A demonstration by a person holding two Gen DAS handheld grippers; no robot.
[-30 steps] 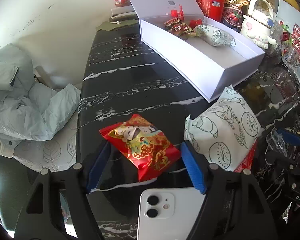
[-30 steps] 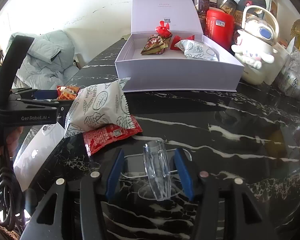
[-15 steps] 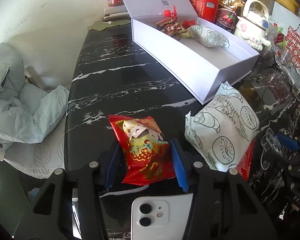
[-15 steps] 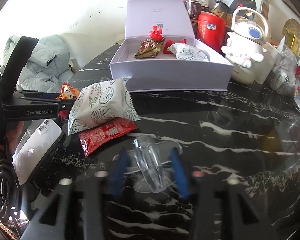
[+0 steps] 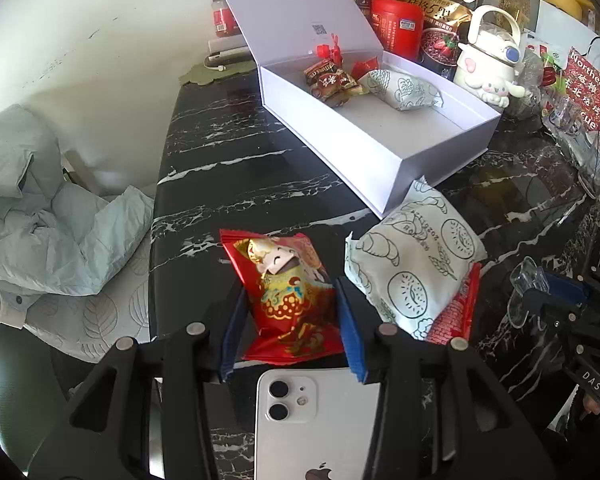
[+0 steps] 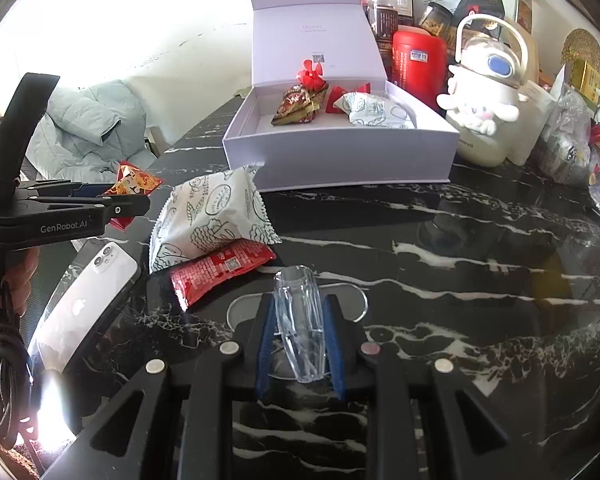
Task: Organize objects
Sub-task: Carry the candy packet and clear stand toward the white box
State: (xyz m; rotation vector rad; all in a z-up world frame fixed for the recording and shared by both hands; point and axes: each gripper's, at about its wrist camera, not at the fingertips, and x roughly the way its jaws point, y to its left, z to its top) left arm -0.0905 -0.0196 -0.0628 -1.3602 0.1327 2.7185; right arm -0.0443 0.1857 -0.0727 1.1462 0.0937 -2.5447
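The left gripper (image 5: 292, 320) is closing on a red packet (image 5: 286, 292) — its blue pads are pressing both sides, the packet standing tilted just above a white phone (image 5: 312, 424) on the black marble table (image 5: 228, 168). The right gripper (image 6: 299, 336) is clamping tight on a clear glass (image 6: 300, 324), which is lying on its side between the pads. A patterned white packet (image 6: 212, 216) is resting on another red packet (image 6: 220, 272) between the two grippers. Behind them, an open white box (image 6: 340, 156) is holding several wrapped snacks — candies at the back, a white packet beside them.
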